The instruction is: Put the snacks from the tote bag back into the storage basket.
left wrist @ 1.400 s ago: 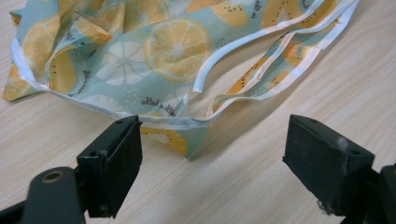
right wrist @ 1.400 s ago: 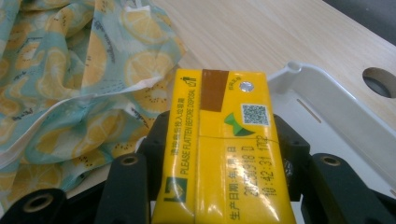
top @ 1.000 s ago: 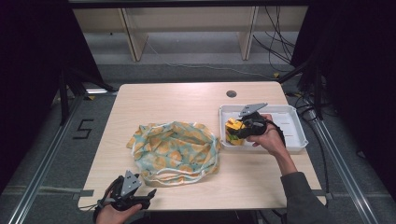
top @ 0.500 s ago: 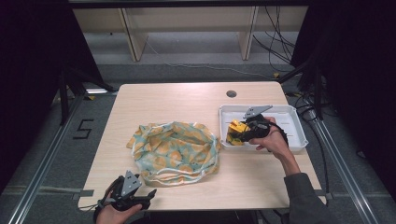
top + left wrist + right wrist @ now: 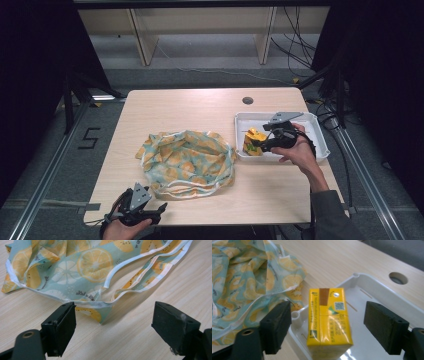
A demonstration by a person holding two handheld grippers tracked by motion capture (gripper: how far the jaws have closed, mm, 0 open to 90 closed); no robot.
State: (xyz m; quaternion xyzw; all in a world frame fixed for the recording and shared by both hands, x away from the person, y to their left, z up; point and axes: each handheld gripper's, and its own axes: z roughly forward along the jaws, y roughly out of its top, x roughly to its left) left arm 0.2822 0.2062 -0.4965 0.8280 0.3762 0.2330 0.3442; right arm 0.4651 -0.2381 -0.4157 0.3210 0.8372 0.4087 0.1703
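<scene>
Right tongs (image 5: 259, 144) just opened wide, released yellow carton (image 5: 328, 320) between pads; left tongs (image 5: 155, 210) open, empty.

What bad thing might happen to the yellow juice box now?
The right gripper has just been opening, and its pads stand clear of the yellow juice box on both sides. The box stands upright near the edge of the white tray, so a bump from a jaw might tip it over or off the rim. The fruit-print bag lies crumpled, so the box might catch on its folds if it goes in there.
</scene>
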